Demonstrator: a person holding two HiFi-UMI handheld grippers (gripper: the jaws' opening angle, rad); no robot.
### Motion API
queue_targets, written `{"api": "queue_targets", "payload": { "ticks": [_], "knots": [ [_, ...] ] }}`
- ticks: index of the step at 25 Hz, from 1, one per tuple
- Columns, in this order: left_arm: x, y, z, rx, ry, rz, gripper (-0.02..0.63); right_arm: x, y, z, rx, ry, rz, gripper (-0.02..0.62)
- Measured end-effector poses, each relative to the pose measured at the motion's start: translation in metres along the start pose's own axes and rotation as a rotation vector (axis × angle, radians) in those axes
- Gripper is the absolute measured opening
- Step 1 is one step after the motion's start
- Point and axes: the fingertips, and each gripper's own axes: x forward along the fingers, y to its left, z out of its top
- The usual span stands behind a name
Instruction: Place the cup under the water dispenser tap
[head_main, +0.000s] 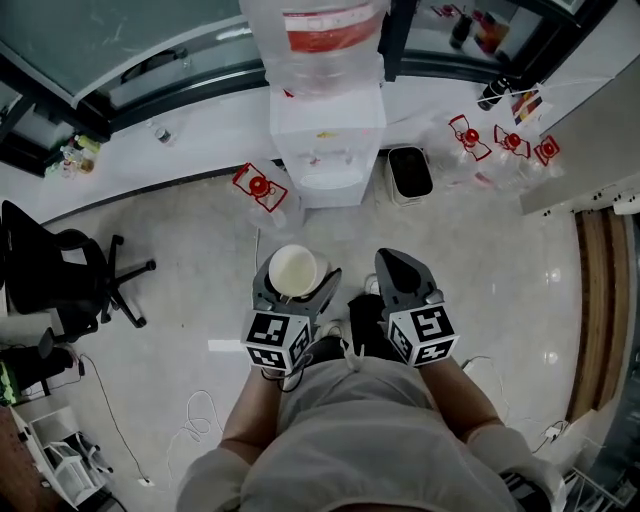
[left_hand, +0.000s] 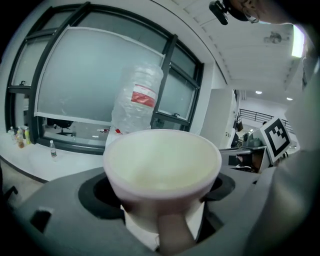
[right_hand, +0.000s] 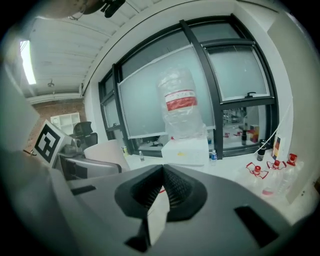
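Note:
A white cup (head_main: 295, 270) sits upright between the jaws of my left gripper (head_main: 297, 282), which is shut on it; its inside looks empty. In the left gripper view the cup (left_hand: 162, 162) fills the middle, clamped low down by my left gripper (left_hand: 161, 202). The white water dispenser (head_main: 325, 130) with a clear bottle on top stands straight ahead against the window wall, well beyond the cup. Beside the left one, my right gripper (head_main: 398, 268) is shut with nothing in it; its jaws meet at my right gripper (right_hand: 162, 174), pointing toward the dispenser (right_hand: 186, 150). The taps are too small to make out.
A black bin (head_main: 410, 172) stands right of the dispenser. Empty bottles with red handles lie at its left (head_main: 260, 187) and far right (head_main: 505, 142). A black office chair (head_main: 65, 280) is at the left, cables (head_main: 200, 412) trail on the floor, and a counter edge (head_main: 590, 160) runs along the right.

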Motion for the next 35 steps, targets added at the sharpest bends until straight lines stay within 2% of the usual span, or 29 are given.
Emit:
{"api": "queue_targets", "payload": {
  "ticks": [5,10,14,18,23,25,29,35],
  "knots": [
    [0.05,-0.002,0.005,-0.012,0.027,0.056,0.465,0.031,-0.045,0.012,-0.008,0.018,0.068,0.028],
    [0.101,-0.001,0.01,-0.03,0.019,0.101,0.465,0.063,-0.083,0.017,-0.103,0.048,0.122,0.028],
    [0.136,-0.001,-0.001,-0.042,0.012,0.128,0.465,0.081,-0.111,0.006,-0.13,0.069,0.151,0.028],
    [0.165,0.012,-0.029,-0.063,0.034,0.149,0.465,0.105,-0.13,-0.017,-0.148,0.08,0.159,0.028],
    [0.199,0.033,-0.083,-0.078,0.078,0.151,0.465,0.132,-0.139,-0.049,-0.125,0.111,0.174,0.028],
    [0.215,0.045,-0.098,-0.058,0.047,0.152,0.465,0.148,-0.142,-0.06,-0.137,0.102,0.178,0.028],
    [0.24,0.06,-0.132,0.043,0.018,0.128,0.465,0.172,-0.147,-0.101,-0.21,0.073,0.164,0.028],
    [0.288,0.093,-0.189,0.063,0.01,0.108,0.465,0.21,-0.17,-0.177,-0.193,0.114,0.095,0.028]
  ]
}}
